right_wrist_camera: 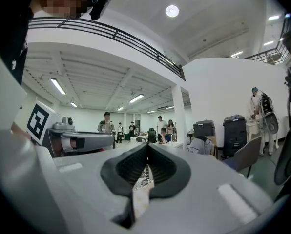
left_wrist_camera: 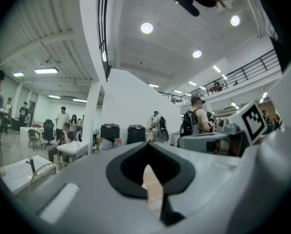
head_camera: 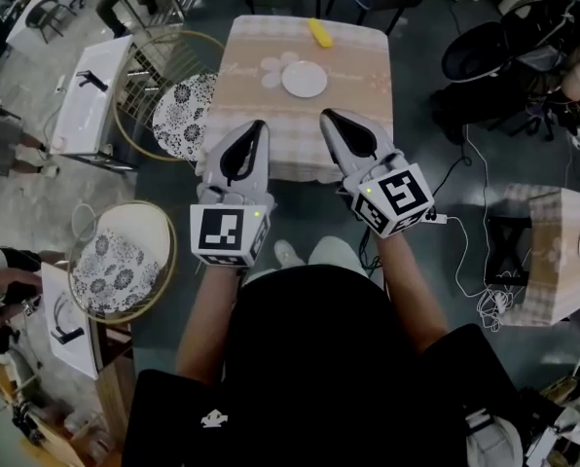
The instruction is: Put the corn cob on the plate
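1. Left gripper (head_camera: pixel 260 126): jaws clenched together, nothing between them. The left gripper view shows the tips meeting, with only tablecloth visible through the gap below.
2. Right gripper (head_camera: pixel 327 116): also clenched and empty. The right gripper view shows the same closed teardrop. Both sit lower centre of the head view, with their tips over the near edge of the table (head_camera: pixel 368 86).
3. Plate (head_camera: pixel 305 79): white, bare, mid-table, just above the two gripper tips in the frame.
4. Corn cob (head_camera: pixel 319 32): yellow, lying at the far edge of the table at top centre, apart from the plate and well apart from both grippers. It has not been picked up.
5. Risks, as I judge them:
   - Either gripper must open before it can grip. Arriving shut would push the cob off the far edge.
   - A reach has to pass over the plate, so a low pass could knock it.
   - The cob is round, and an off-centre pinch may let it roll or slip out.
6. Count: two grippers, one corn cob, one plate, one table in use. At the left of the frame there are two round patterned seats (head_camera: pixel 185 115).
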